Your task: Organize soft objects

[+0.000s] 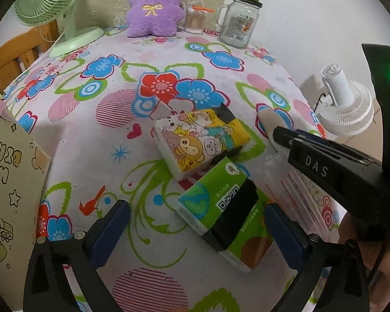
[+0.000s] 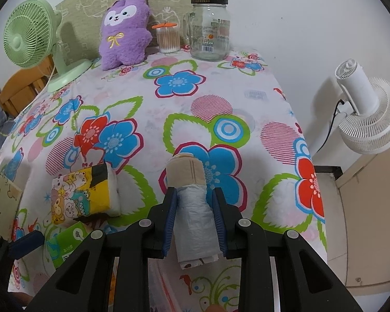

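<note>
Two tissue packs lie on the flowered tablecloth (image 1: 91,130): a yellow cartoon pack (image 1: 200,140) (image 2: 80,195) and, nearer, a green pack (image 1: 221,208) (image 2: 65,247). My left gripper (image 1: 196,205) stands wide open astride the green pack, its pads clear of it. A grey roll of bags with a beige band (image 2: 192,208) (image 1: 266,122) rests on the cloth to the right. My right gripper (image 2: 195,192) (image 1: 280,132) has its blue pads against the roll's sides. A purple plush toy (image 1: 153,7) (image 2: 124,31) leans against the back wall.
At the back stand a green desk fan (image 1: 52,0), a cotton-swab tub (image 1: 193,20) and a glass jar with a green cap (image 1: 240,20). A white fan (image 2: 364,109) stands off the table's right edge. A printed card box (image 1: 5,182) sits at the left.
</note>
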A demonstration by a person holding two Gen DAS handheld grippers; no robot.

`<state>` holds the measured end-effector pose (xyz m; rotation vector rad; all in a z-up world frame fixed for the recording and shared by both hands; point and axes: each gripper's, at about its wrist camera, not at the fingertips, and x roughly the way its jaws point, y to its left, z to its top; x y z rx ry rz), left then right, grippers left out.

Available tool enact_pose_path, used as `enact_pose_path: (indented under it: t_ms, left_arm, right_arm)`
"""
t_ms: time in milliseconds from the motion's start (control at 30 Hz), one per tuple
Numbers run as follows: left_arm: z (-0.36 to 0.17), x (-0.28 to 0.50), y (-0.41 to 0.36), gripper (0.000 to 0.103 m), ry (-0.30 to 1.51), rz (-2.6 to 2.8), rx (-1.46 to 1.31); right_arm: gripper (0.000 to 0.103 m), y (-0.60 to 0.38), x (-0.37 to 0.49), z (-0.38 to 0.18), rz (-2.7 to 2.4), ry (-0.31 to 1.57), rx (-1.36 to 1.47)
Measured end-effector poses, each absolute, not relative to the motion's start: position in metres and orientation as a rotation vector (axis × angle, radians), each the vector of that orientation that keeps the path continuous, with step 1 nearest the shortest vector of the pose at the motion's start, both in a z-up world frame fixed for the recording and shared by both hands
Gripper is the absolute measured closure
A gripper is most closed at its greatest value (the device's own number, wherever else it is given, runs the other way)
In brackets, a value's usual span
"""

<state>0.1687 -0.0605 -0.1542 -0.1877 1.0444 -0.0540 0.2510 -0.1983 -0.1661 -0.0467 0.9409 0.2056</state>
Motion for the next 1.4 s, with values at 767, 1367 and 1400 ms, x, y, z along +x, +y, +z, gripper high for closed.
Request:
enact_pose_path:
  t_ms: [767, 1367, 1400]
  left_arm:
    - [-0.165, 0.190, -0.080, 0.000, 0.948, 0.106, -0.086]
    - [-0.152, 0.183, -0.056, 0.060, 0.971, 0.065, -0.173]
    - [-0.151, 0.182, -0.054, 0.062, 0.975, 0.056, -0.186]
  right_arm:
    - [0.062, -0.209, 0.256, -0.170, 0.217, 0.943, -0.007]
    - [0.061, -0.215, 0.256, -0.171, 0.209, 0.943, 0.024]
    - [0.061, -0.214, 0.255, -0.171, 0.209, 0.943, 0.025]
